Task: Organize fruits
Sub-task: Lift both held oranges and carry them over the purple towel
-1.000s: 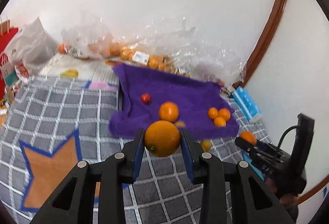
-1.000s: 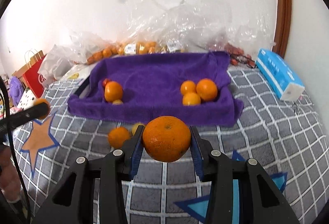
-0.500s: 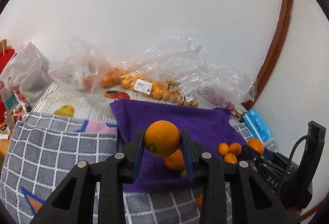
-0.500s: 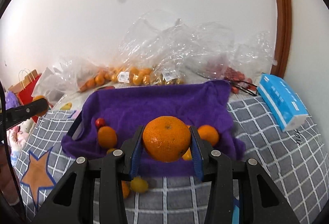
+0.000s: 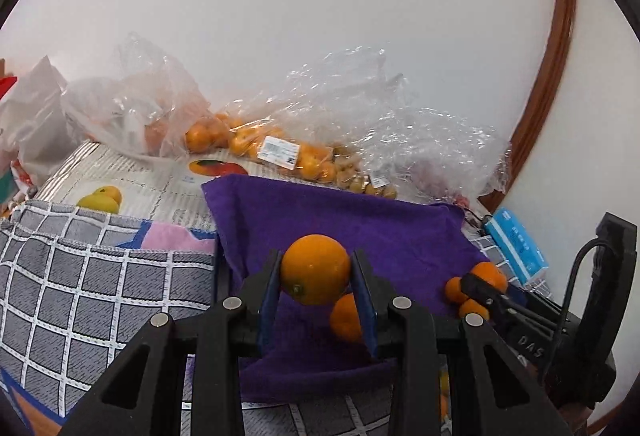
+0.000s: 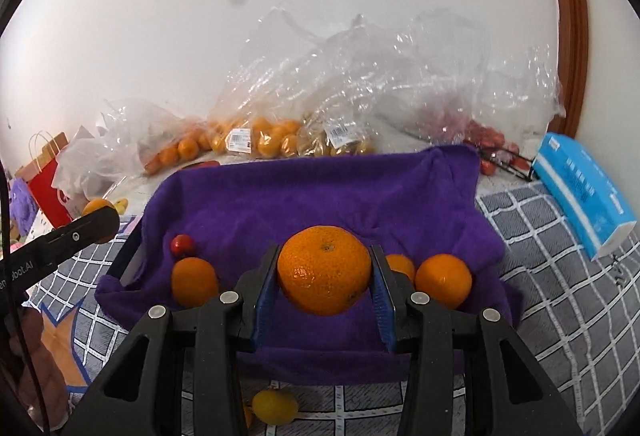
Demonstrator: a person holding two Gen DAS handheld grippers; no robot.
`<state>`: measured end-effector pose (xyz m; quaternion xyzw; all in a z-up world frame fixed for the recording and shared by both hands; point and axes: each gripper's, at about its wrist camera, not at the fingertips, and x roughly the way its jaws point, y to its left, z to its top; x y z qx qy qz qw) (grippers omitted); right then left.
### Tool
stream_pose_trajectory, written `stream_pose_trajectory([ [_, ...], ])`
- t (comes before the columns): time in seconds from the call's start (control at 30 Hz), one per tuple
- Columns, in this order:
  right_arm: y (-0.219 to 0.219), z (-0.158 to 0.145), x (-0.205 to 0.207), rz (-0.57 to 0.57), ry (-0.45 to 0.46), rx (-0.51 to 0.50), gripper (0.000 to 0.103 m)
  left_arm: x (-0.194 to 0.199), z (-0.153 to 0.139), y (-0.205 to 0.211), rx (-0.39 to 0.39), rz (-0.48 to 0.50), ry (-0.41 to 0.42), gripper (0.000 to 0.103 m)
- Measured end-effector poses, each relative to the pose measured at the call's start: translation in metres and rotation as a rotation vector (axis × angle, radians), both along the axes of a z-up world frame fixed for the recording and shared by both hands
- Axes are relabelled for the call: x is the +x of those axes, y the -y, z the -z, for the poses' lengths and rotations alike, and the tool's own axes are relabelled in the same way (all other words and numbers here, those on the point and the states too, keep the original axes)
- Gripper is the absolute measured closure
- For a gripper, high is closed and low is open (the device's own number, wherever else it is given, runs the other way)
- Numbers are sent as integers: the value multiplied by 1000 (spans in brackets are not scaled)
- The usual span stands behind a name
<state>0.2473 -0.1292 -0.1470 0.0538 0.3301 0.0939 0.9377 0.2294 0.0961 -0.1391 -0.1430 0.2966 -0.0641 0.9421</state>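
Observation:
My left gripper (image 5: pixel 316 272) is shut on a smooth orange (image 5: pixel 315 269), held above the near left part of a purple towel-lined tray (image 5: pixel 360 224). My right gripper (image 6: pixel 324 272) is shut on a large mandarin (image 6: pixel 324 270), held over the tray's near edge (image 6: pixel 320 196). In the tray lie an orange (image 6: pixel 195 281) and a small red fruit (image 6: pixel 182 244) on the left and two oranges (image 6: pixel 443 280) on the right. The right gripper also shows in the left wrist view (image 5: pixel 476 284), and the left gripper's finger (image 6: pixel 80 232) shows in the right wrist view.
Clear plastic bags of oranges (image 6: pixel 256 140) and small fruits lie behind the tray against the wall. A blue tissue box (image 6: pixel 584 188) lies at the right. A small yellow fruit (image 6: pixel 275 406) lies on the grey checked cloth (image 6: pixel 560 276) before the tray. A red paper bag (image 6: pixel 48 176) stands at the left.
Both grippers have moved forward and up toward the tray, each keeping its fruit. The tray now sits directly under and behind both held fruits.

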Motion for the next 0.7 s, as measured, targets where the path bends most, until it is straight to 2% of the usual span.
stream_pose_trajectory([
  [0.37, 16, 2, 3, 12, 10, 53, 60, 6, 9, -7, -61, -5, -18, 70],
  [0.6, 5, 13, 7, -38, -32, 62, 60, 8, 12, -4, -61, 5, -33, 70],
  [0.7, -2, 17, 8, -45, -39, 34, 60, 9, 14, -5, -73, 5, -46, 70],
])
